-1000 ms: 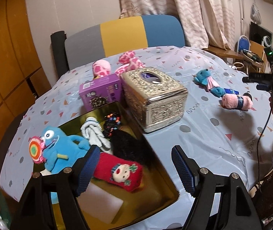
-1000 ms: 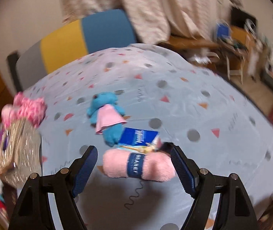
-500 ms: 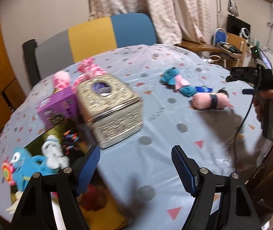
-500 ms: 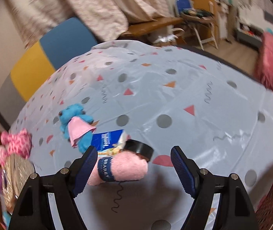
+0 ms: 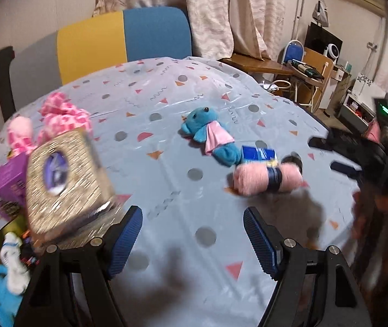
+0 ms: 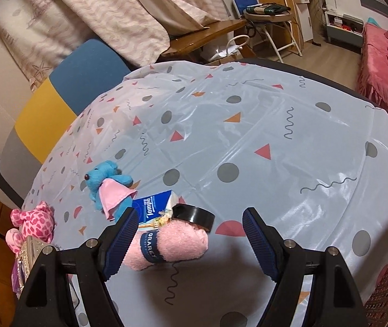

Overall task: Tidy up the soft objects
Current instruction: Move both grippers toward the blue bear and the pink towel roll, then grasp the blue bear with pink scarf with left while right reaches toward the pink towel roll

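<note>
A rolled pink towel with a dark band lies on the tablecloth between my right gripper's open fingers, close to the left finger and not pinched. Just beyond it lie a black tape roll, a blue carton and a blue plush elephant in a pink cape. My left gripper hangs open over bare cloth with nothing between its fingers. Ahead of it lie the elephant and the towel, with the right gripper at the towel's right.
A gold tissue box, a purple box and a pink spotted plush stand at the left. A gold tray with soft toys shows at the lower left. A hand holds the right gripper. A chair stands behind the table.
My left gripper has swung right, away from the tray and out over the middle of the table. The right gripper has rolled, and the towel now sits nearer its left finger.
</note>
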Demonstrator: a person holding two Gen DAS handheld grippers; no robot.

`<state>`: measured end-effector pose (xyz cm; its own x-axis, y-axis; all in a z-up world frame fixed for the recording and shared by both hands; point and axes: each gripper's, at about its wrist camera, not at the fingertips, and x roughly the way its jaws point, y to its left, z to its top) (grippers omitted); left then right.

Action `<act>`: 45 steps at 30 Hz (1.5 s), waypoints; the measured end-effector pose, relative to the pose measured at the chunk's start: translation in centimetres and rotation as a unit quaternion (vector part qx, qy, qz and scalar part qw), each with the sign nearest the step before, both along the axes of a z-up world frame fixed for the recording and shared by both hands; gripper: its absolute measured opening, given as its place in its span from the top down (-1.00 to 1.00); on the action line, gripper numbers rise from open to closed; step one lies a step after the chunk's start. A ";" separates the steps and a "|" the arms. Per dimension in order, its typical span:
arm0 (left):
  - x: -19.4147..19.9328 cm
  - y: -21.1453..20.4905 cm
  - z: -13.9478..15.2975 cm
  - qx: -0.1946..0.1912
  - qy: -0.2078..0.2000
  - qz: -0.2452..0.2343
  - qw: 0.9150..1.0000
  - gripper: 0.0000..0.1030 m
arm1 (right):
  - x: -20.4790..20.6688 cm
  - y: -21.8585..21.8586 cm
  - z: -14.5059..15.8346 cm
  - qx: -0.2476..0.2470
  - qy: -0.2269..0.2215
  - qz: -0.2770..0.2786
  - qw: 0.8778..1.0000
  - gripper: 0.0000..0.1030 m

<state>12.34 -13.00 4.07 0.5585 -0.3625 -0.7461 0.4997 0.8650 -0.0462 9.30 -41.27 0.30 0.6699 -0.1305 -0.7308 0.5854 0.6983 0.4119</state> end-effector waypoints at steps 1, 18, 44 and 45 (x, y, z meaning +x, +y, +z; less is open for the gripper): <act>0.8 -0.7 -0.2 -0.001 0.004 0.002 1.000 -0.50 | 0.0 0.1 0.1 0.000 -0.002 0.002 1.000 -0.55; 15.0 -11.7 -6.0 -0.022 0.079 0.041 0.996 -0.79 | -0.4 -0.2 0.6 0.042 -0.051 0.018 0.998 -0.55; 14.4 -10.6 -9.8 0.048 0.075 0.017 0.996 0.43 | -1.7 -3.0 -1.3 0.126 -0.058 -0.037 0.990 -0.55; 13.3 -10.2 -9.8 0.048 0.076 0.008 0.996 0.43 | -1.7 -3.0 -1.4 0.125 -0.056 -0.037 0.990 -0.55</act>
<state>25.61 -23.24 -5.77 0.4419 -0.2764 -0.8534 0.4790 0.8771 -0.0361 7.61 -44.26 -1.11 0.7433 -0.0073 -0.6690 0.5730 0.5231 0.6309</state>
